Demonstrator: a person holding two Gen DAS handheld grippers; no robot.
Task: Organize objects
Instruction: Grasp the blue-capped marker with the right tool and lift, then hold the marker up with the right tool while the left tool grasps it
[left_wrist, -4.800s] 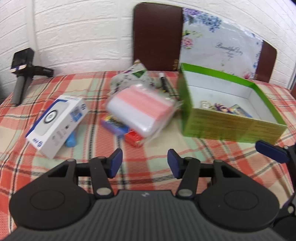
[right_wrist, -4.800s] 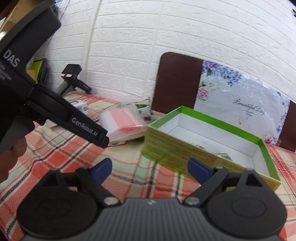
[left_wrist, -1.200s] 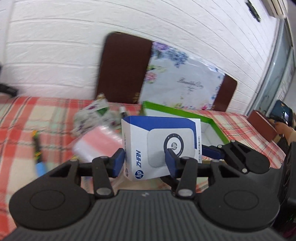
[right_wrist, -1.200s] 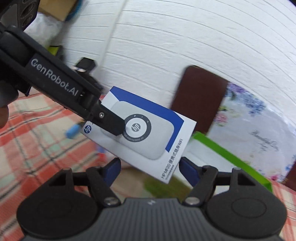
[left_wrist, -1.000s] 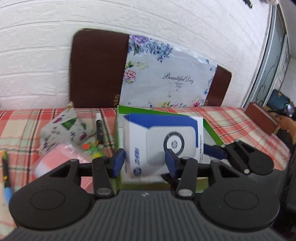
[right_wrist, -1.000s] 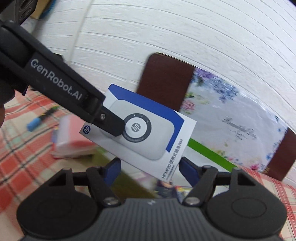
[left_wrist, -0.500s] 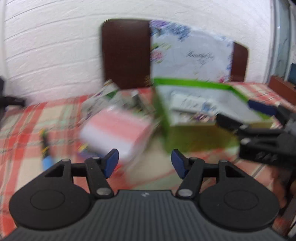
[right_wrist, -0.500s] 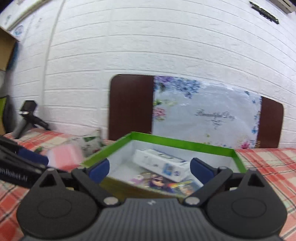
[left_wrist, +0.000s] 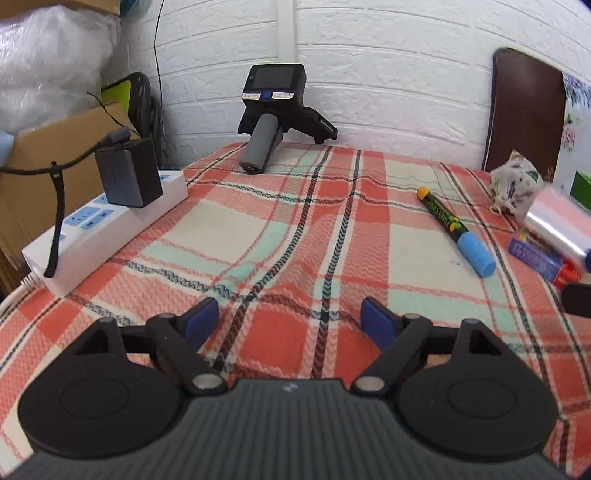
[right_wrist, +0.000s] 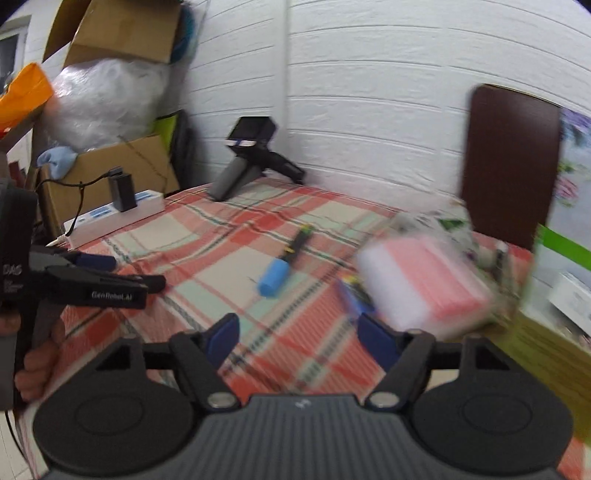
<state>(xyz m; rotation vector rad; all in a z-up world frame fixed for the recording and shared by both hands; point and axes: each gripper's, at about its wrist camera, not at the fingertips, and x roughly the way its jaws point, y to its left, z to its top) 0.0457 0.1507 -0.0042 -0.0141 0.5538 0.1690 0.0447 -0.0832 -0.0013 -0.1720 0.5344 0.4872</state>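
The black marker pen with the yellow end and fat blue cap (left_wrist: 455, 230) lies flat on the red-and-green plaid cloth of the counter (left_wrist: 295, 229), right of centre in the left wrist view and near the middle of the right wrist view (right_wrist: 286, 264). It sits loose and apart from everything else, cap toward the camera, which probably makes it the easiest next pick for sorting.

To its right, at the frame edge, a clear packet of pink-and-white sheets (left_wrist: 557, 221) rests on top of a small blue-and-red box (left_wrist: 535, 256), with a crumpled floral cloth pouch (left_wrist: 517, 181) behind them. In the right wrist view the packet (right_wrist: 424, 280) is motion-blurred, and beyond it, at the far right, shows the green-rimmed cardboard box (right_wrist: 561, 251) with a white carton just visible inside; this box looks like the place where things are being gathered.

The left tongs (left_wrist: 291, 319) hover low over bare cloth at bottom centre, blue pads spread wide with nothing between them. The right tongs (right_wrist: 299, 338) are likewise wide apart and empty, aimed toward the pen and packet.

Further out, a white power strip with a black adapter plugged in (left_wrist: 99, 225) lies along the left edge, and a black handheld camera grip on a grey handle (left_wrist: 273, 107) stands by the white brick wall.
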